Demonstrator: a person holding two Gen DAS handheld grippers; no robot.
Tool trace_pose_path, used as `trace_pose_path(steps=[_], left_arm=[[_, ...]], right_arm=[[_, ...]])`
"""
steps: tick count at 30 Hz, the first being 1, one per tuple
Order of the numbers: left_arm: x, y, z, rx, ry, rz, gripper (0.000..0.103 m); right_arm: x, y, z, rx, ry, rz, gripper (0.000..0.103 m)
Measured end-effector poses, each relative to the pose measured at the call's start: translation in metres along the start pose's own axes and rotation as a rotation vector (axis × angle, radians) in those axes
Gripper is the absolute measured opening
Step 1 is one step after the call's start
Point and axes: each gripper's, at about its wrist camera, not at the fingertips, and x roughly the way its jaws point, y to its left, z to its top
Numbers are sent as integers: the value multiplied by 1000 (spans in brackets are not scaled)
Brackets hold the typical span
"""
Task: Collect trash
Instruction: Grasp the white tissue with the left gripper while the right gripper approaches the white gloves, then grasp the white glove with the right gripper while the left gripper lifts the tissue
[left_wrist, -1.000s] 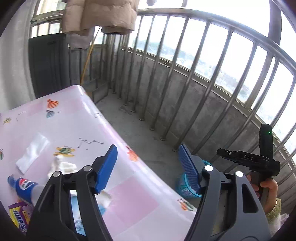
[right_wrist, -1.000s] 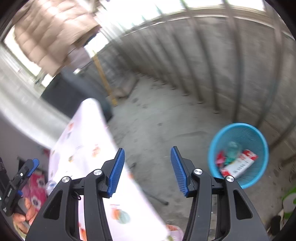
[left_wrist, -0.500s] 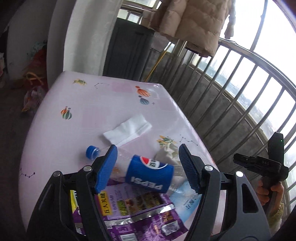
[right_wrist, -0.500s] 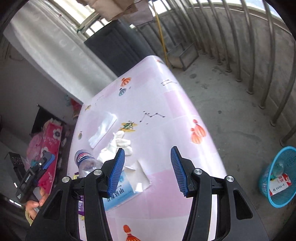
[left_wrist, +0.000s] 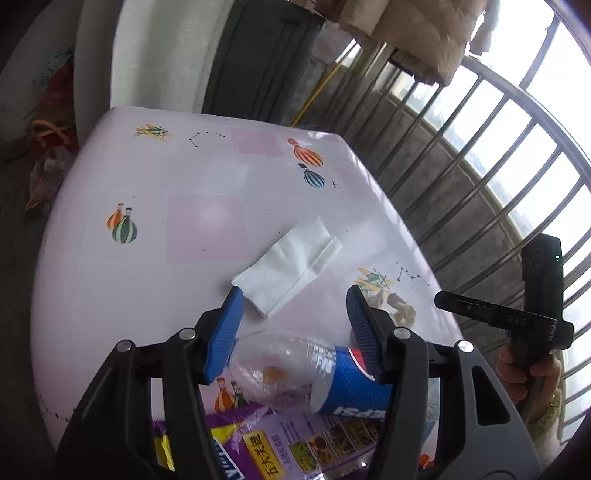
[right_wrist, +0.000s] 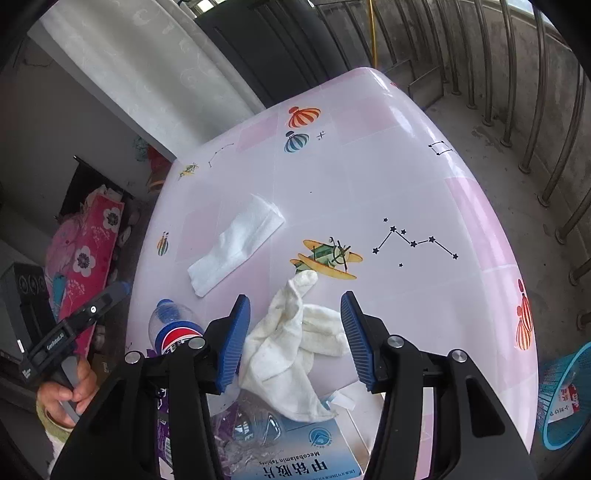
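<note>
Trash lies on the pink desk (right_wrist: 406, 177). Both grippers are spread wide, holding nothing. The left gripper (left_wrist: 293, 328) should drop lower around the clear plastic bottle with a blue label (left_wrist: 314, 373), then squeeze gently. The right gripper (right_wrist: 295, 336) waits over the crumpled white cloth (right_wrist: 291, 354).

Bright daylight through the railing (left_wrist: 476, 155); sharp frames; fisheye-bent, dark corners

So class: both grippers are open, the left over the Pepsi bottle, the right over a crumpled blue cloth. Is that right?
Not quite. The cloth is white, not blue, as the right wrist view shows. The left gripper is open over the Pepsi bottle and the right gripper is open too.
</note>
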Motion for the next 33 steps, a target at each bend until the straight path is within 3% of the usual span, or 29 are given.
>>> trace_pose_path(steps=[7,16,21,25,29,33], left_arm=[[72,-28,28,176,171,48,51],[129,-42,29,226,332,134,38],[138,-42,26,248,355,206,23],[143,-52,22,329,352,270,14],[142,-58,20,346,342,281,2],[138,-56,23,314,310,261,0]], right_arm=[[18,-13,10,18,41,-20,49],[28,-25,14,27,75,24,44],[24,-37,12,56,69,57,44],[22,-43,9,68,64,80,42],[20,-48,7,84,64,112,40],[19,-47,1,98,67,158,39]])
